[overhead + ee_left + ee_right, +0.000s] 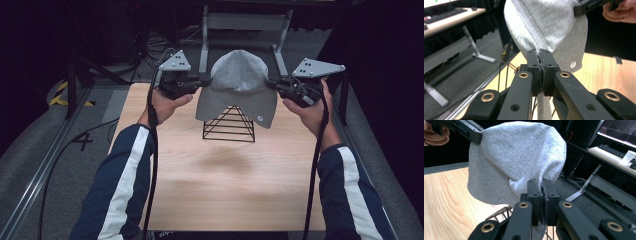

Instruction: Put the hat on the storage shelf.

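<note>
Left gripper [540, 56] jaws clenched on the beanie [549, 27] edge, fabric pinched flat between the pads. Right gripper [541, 185] jaws likewise clamped on the opposite edge. Beanie hangs stretched between the two jaw sets, above the wire stand [229, 125], clear of the tabletop [225, 180].

Likely step: seating it over the stand. Keep both jaw sets level and the opening spread, centre the crown over the apex, lower evenly; uneven tension will skew it.

Beanie: soft grey jersey knit, domed, slack, small round logo near hem. Stand: thin black wire pyramid, rigid. Tabletop: light wood grain, smooth.
</note>
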{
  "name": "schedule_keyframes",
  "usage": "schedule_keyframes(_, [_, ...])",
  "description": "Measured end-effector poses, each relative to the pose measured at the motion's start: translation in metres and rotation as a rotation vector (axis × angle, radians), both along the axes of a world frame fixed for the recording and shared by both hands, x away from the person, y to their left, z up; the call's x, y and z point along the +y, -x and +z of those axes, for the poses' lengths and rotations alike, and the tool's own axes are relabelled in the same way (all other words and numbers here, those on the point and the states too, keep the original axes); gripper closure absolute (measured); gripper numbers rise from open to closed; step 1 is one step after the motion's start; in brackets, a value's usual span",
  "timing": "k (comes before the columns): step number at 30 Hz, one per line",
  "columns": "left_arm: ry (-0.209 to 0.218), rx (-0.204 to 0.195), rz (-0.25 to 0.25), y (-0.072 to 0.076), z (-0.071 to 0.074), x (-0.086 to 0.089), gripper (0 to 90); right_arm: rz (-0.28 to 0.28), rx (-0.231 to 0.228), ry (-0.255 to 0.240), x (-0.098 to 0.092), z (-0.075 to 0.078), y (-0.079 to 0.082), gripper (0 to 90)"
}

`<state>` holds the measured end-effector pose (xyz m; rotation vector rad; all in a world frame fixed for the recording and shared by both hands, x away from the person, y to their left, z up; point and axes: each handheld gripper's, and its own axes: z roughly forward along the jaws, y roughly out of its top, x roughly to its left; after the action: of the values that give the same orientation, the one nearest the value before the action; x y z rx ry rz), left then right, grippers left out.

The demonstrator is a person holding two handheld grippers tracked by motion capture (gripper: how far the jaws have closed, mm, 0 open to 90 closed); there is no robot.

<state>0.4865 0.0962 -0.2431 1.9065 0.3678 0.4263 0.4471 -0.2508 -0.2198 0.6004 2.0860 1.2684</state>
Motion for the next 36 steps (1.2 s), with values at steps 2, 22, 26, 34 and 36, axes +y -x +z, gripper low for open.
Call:
schedule_keyframes(2, [-0.005, 0.013, 0.01, -0.003, -0.006, 0.0, 87.5, -0.004, 0.007, 0.004, 0.0, -0.004, -0.001, 86.2])
schedule_keyframes(22, [-0.073, 0.127, 0.048, -0.022, -0.086, -0.016, 87.3, -0.017, 0.141, 0.047, 0.008, -0.086, -0.028, 86.2])
schedule_keyframes(26, [-0.118, 0.131, 0.049, -0.02, -0.098, -0.019, 87.4, -0.017, 0.172, 0.046, 0.009, -0.104, -0.028, 86.3])
schedule_keyframes(34, [-0.141, 0.171, 0.058, -0.021, -0.124, -0.02, 87.3, -0.034, 0.227, 0.076, 0.007, -0.134, -0.032, 86.3])
schedule_keyframes(36, [-0.152, 0.177, 0.064, -0.022, -0.131, -0.021, 87.4, -0.038, 0.24, 0.081, 0.007, -0.14, -0.033, 86.3])
